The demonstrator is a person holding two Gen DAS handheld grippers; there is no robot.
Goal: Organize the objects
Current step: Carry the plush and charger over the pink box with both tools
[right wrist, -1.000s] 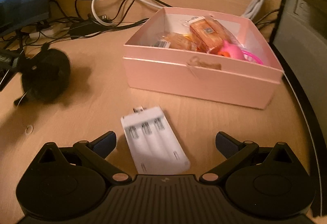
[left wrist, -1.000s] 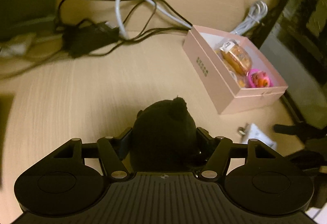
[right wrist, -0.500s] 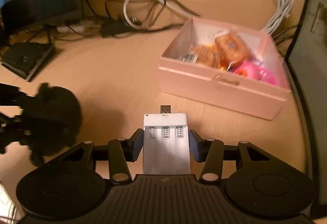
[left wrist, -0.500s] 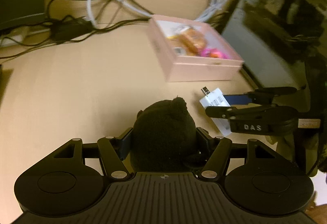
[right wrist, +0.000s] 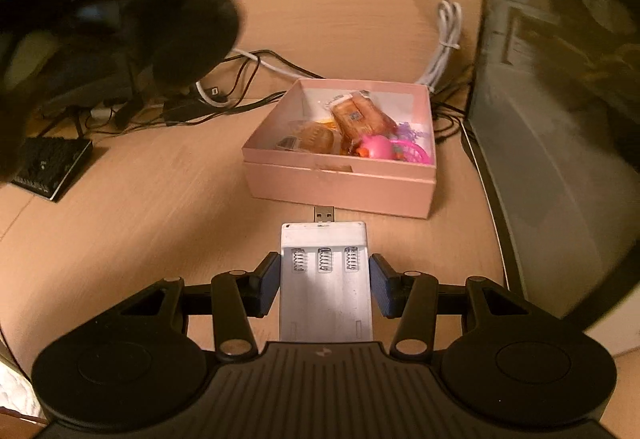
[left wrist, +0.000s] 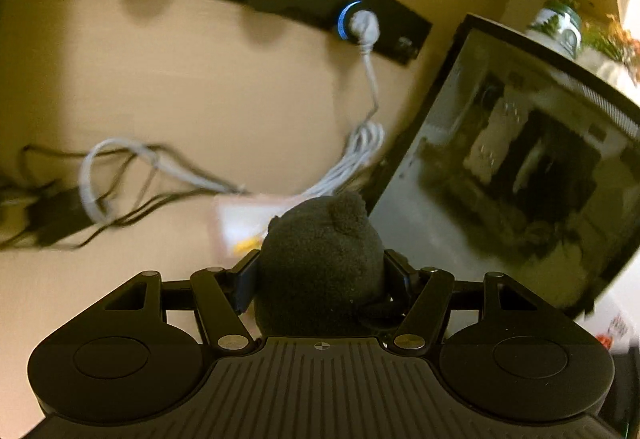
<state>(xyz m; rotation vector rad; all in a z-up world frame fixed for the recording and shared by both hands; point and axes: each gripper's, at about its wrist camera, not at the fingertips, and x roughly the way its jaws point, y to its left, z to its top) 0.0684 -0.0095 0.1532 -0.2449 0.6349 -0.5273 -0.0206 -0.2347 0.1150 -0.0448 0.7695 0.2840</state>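
**Both grippers loaded, pink box ahead**

Left gripper [left wrist: 320,271] clamped on a black plush toy [left wrist: 320,259], held up in the air; pink box [left wrist: 236,223] blurred behind it, at 11 o'clock of the toy. Right gripper [right wrist: 325,279] closed on a white battery charger [right wrist: 325,279], USB plug at 12 o'clock, just short of the box wall [right wrist: 340,187]. Inside the box: wrapped snacks [right wrist: 360,115] and a pink toy [right wrist: 378,147]. Cables [right wrist: 256,79] at 10 o'clock of the box, computer case [right wrist: 560,119] at 3 o'clock.
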